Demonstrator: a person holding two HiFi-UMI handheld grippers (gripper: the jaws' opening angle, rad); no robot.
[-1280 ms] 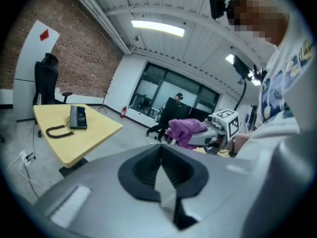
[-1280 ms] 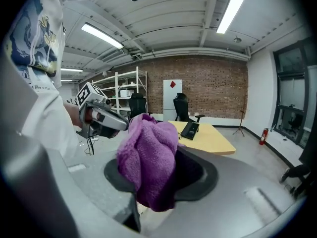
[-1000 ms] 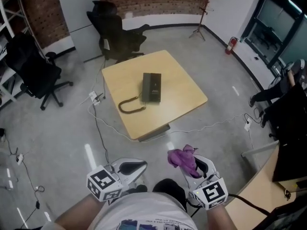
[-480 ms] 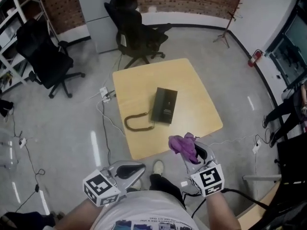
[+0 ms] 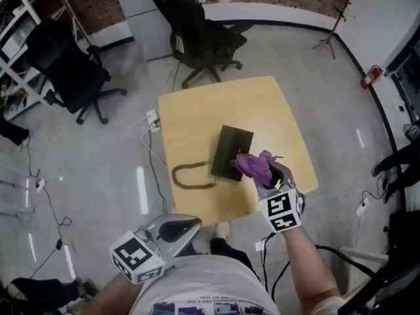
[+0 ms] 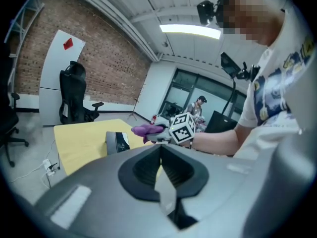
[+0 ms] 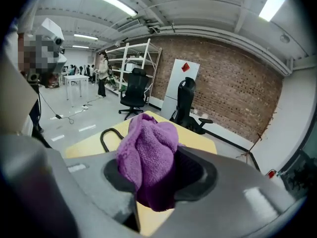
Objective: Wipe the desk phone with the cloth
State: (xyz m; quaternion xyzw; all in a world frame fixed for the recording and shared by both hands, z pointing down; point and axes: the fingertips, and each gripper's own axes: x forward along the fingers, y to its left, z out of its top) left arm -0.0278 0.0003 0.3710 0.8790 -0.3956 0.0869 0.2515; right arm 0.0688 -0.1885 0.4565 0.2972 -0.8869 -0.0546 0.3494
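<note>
A black desk phone (image 5: 230, 153) lies on a square wooden table (image 5: 197, 117), its coiled cord (image 5: 190, 176) trailing to its left. My right gripper (image 5: 262, 172) is shut on a bunched purple cloth (image 5: 253, 165), held over the phone's right edge. The cloth (image 7: 148, 155) fills the right gripper view, with the cord (image 7: 110, 135) behind it. My left gripper (image 5: 174, 230) hangs low by my body, off the table, jaws shut and empty. The left gripper view shows the phone (image 6: 117, 141) and the cloth (image 6: 144, 129) in the distance.
Two black office chairs (image 5: 197, 28) (image 5: 65, 71) stand beyond the table. Cables and a power strip (image 5: 153, 121) lie on the grey floor left of the table. A shelf stands at the far left, a coat stand (image 5: 336, 25) at the back right. People stand far off.
I have stepped closer to the table. My right gripper has carried the cloth forward from in front of the table's edge to over the phone. The left gripper stays low.
</note>
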